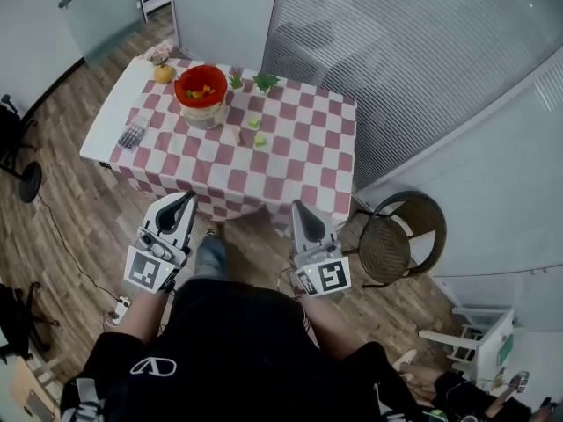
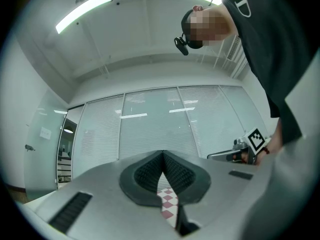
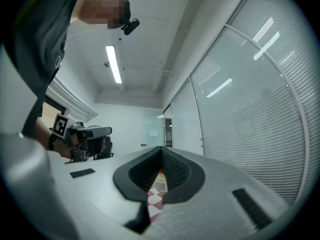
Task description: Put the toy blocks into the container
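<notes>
Two green toy blocks lie on the checked cloth of the counter, just right of the container and slightly nearer the person. They sit close together without touching. They are too small to show a long axis or which way they face. The container is a red bowl standing upright with its mouth up on a pale base, towards the far left part of the cloth, and small coloured pieces show inside it. Two small green plants stand right of the container at the far edge. An orange object sits to its left, and a grey keypad device lies nearer on that side.

Both forearms reach forward from the body. The left gripper and right gripper are held side by side, off the counter's near edge and well apart from the container, pointing towards it and roughly level.

In the left gripper view the jaws are closed, with the ribbed pads meeting at the tip and nothing between them; only checked cloth shows below. In the right gripper view the jaws are likewise pressed together and empty.
</notes>
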The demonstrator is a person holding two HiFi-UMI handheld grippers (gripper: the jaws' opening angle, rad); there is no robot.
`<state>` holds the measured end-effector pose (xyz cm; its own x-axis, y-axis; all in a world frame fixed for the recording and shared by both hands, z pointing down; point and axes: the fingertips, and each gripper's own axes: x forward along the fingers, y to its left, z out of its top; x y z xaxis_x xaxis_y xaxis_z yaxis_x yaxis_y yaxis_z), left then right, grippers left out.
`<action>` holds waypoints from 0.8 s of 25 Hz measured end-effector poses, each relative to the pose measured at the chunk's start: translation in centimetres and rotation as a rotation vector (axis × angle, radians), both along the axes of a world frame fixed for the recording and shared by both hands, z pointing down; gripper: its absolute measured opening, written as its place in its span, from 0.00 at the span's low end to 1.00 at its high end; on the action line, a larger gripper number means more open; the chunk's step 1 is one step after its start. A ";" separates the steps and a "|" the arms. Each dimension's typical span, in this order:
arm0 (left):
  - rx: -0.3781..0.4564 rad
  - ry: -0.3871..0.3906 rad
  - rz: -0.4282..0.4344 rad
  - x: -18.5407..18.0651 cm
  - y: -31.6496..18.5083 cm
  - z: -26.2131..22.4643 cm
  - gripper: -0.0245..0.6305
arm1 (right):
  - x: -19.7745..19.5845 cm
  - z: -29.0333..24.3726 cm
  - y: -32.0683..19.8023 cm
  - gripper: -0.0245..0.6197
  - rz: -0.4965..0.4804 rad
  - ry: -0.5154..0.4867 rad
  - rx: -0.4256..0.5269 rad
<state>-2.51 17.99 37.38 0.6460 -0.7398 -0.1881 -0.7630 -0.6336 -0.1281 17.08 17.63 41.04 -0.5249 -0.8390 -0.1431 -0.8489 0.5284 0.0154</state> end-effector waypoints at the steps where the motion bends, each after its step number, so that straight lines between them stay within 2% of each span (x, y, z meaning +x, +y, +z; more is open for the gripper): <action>1: 0.008 0.005 0.003 -0.2 -1.2 -0.1 0.05 | -0.1 0.0 -1.0 0.05 0.005 0.004 0.004; 3: 0.031 0.021 0.012 -0.5 -4.0 -0.6 0.05 | -0.5 0.1 -3.2 0.05 0.017 0.013 0.010; 6: 0.014 0.005 0.049 -1.1 -8.3 0.2 0.05 | -1.2 0.3 -7.2 0.05 0.044 0.026 0.007; 11: 0.005 0.020 0.100 -2.2 -15.4 -0.2 0.05 | -3.0 -0.3 -13.5 0.05 0.080 0.039 0.002; 20: -0.023 0.059 0.184 -4.8 -24.5 0.1 0.05 | -6.1 -0.3 -21.9 0.05 0.144 0.069 -0.009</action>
<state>-7.28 -6.56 37.53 0.7592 -0.6148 -0.2138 -0.6397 -0.7654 -0.0704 11.03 -4.23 40.70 -0.4075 -0.9074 -0.1030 -0.9129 0.4018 0.0721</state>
